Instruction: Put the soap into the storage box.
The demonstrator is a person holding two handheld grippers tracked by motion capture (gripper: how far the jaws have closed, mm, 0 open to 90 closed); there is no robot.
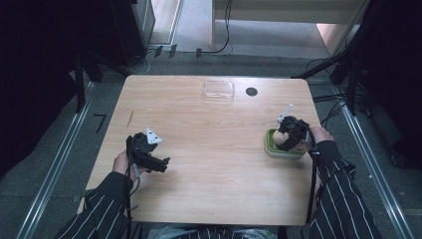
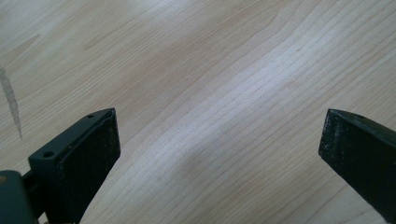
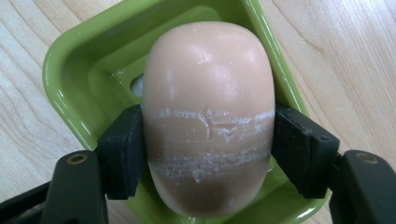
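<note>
Black jaws of the right gripper [image 3: 208,149] flanked a peach soap bar [image 3: 208,116], one pad at each long side; whether they pressed or merely touched was hard to judge. Directly beneath the tool, the bar lay in a green soap dish [image 3: 70,84]. To do this well, the jaws needed to part evenly and rise straight, so the slick bar would not drag. White scrape lines ringed its smooth rounded middle. Farther off, the left gripper [image 1: 149,152] hung wide open and empty over the wooden table [image 1: 209,149].
</note>
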